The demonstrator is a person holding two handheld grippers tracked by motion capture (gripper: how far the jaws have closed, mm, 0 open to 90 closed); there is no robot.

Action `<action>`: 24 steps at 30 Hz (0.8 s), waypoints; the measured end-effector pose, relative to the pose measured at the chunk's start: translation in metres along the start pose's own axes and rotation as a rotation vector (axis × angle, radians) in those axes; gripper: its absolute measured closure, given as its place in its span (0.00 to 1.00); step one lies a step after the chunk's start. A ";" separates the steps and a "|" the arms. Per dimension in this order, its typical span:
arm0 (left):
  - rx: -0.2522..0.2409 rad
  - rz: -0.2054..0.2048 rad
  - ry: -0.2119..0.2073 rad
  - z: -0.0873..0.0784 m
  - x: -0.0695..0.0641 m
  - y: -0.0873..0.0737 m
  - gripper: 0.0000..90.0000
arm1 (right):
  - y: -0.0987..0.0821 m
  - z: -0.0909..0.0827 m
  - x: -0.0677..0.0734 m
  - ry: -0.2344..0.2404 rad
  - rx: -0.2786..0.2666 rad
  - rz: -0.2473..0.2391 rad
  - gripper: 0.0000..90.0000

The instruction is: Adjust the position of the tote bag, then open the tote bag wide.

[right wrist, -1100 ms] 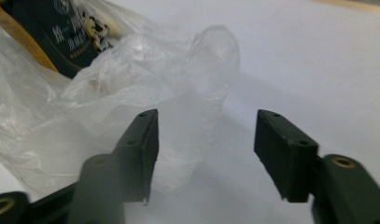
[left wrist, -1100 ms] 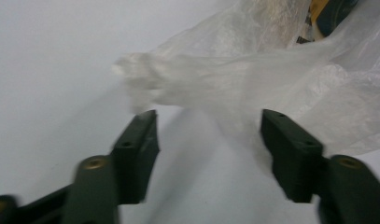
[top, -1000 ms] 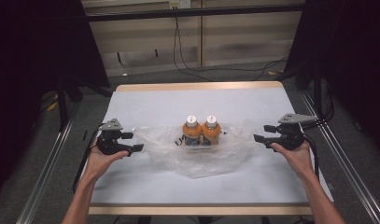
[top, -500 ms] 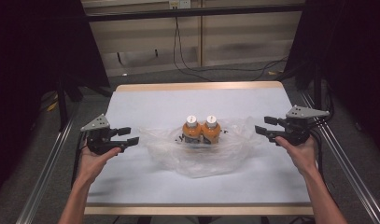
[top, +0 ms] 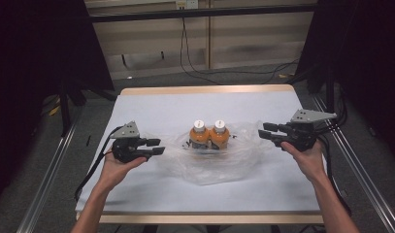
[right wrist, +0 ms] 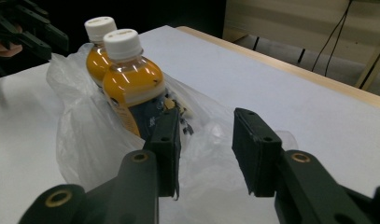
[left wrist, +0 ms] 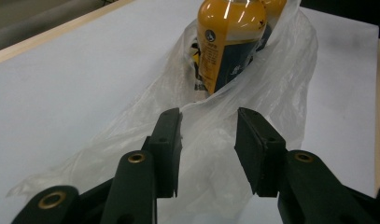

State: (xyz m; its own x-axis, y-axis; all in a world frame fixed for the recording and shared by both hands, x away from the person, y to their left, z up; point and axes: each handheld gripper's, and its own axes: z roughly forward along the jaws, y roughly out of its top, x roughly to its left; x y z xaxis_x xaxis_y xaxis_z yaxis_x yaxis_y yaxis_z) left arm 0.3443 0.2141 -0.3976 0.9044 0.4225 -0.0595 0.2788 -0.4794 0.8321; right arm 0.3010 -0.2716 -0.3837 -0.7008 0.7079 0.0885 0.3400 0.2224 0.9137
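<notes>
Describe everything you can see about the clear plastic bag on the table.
The plastic bag is thin, clear and crinkled, lying spread and slack on the white table near its middle. Two orange bottles with white caps stand upright side by side in it, the film gathered loosely around their lower halves. Its edges trail out to both sides. In the left gripper view a fold of film lies between the parted jaws, not pinched. Whether either gripper touches the bag cannot be told.

Left gripper (top: 157, 146): black body, grey 3-cornered plate, trailing black cable
Right gripper (top: 264, 131): same build
Jaws: 2 black, brass-ringed pivots
Forearms: bare, no sleeves
</notes>
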 end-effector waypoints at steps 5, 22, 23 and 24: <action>0.031 0.041 -0.005 0.013 -0.001 0.015 0.76 | 0.007 0.011 0.010 0.044 0.041 -0.042 0.79; 0.103 0.095 -0.024 0.067 0.006 0.045 0.92 | 0.019 0.068 0.014 0.128 0.232 -0.121 0.99; 0.112 0.104 -0.034 0.070 0.006 0.046 0.92 | 0.018 0.071 0.014 0.129 0.247 -0.123 0.99; 0.112 0.113 -0.043 0.073 0.005 0.046 0.93 | 0.017 0.073 0.014 0.138 0.254 -0.127 1.00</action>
State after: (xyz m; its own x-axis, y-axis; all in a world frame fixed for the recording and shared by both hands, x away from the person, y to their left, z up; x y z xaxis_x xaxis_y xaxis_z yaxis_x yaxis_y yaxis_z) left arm 0.3852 0.1380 -0.4002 0.9443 0.3290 0.0056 0.2064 -0.6055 0.7686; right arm 0.3430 -0.2087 -0.3961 -0.8202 0.5700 0.0484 0.3777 0.4761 0.7942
